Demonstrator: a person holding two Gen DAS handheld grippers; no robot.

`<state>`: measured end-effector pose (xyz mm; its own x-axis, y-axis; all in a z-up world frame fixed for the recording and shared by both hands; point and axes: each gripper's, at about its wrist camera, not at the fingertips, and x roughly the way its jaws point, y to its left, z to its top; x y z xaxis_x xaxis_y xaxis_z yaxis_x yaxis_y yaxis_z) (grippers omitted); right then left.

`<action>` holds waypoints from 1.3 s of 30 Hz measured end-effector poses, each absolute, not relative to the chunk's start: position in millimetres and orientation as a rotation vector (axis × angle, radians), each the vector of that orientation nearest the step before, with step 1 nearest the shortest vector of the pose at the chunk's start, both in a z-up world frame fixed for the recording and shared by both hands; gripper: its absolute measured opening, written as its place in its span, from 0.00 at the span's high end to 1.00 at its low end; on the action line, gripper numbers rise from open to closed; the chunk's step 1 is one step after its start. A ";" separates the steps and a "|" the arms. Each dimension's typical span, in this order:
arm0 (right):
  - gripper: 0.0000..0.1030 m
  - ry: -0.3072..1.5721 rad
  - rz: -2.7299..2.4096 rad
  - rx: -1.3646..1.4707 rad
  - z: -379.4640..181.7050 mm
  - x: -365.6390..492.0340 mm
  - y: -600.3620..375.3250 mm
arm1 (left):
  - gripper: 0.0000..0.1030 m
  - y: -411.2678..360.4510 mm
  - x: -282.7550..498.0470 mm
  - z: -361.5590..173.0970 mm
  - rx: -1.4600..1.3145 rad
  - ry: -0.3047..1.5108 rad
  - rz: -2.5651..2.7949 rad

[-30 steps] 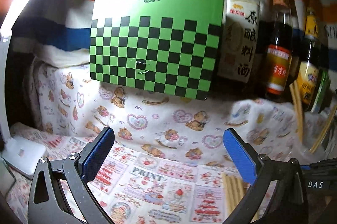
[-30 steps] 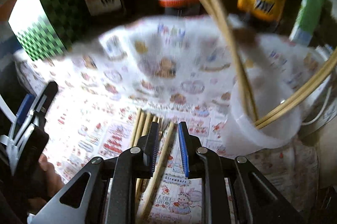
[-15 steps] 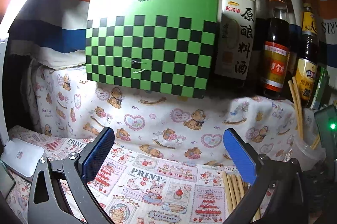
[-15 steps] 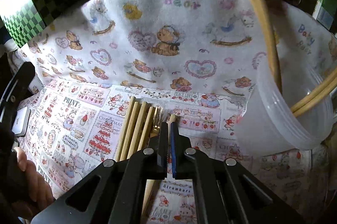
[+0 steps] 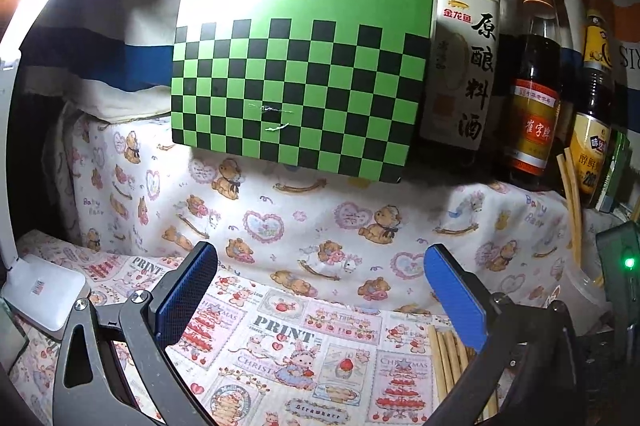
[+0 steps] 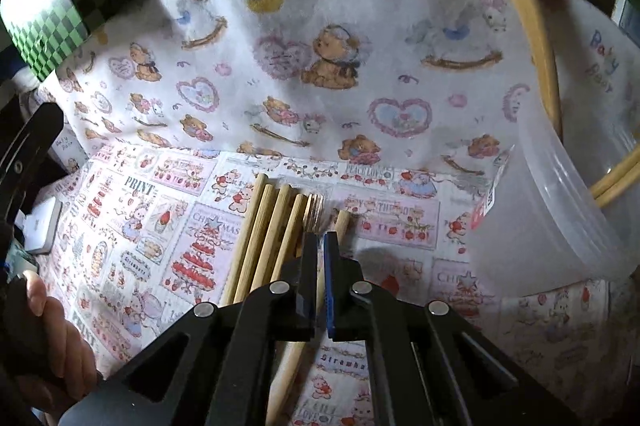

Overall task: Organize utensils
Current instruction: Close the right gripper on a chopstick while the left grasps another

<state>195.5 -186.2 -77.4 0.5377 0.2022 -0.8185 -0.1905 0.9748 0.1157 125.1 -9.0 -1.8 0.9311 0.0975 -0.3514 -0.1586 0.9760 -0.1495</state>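
Note:
Several wooden chopsticks (image 6: 264, 234) lie side by side on the printed cloth, with a wooden fork (image 6: 314, 212) among them. My right gripper (image 6: 319, 246) is down on this row, its jaws shut on the fork's handle. A clear plastic cup (image 6: 552, 210) stands to the right and holds a few chopsticks (image 6: 532, 18). My left gripper (image 5: 320, 298) is open and empty above the cloth, left of the chopstick row (image 5: 446, 358). The cup (image 5: 576, 290) shows at its far right.
A green checkerboard (image 5: 300, 74) leans at the back. Three sauce bottles (image 5: 536, 78) stand to its right on a cloth-covered ledge. A white lamp base (image 5: 44, 294) sits at the left edge. The right gripper's body (image 5: 620, 266) shows at the far right.
My right gripper moved down and forward onto the chopstick row and its jaws closed on the fork. The left gripper shifted slightly and stayed open.

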 end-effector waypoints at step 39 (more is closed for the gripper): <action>0.91 1.003 0.202 -0.012 -94.3 198.0 -177.7 | 0.81 -44.9 219.3 -40.8 -0.259 0.968 -0.117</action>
<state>198.0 -177.7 -94.3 0.5206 0.1632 -0.8380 -0.1739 0.9813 0.0831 219.3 -44.9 -40.8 0.5637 -0.2135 -0.7979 -0.0168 0.9628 -0.2696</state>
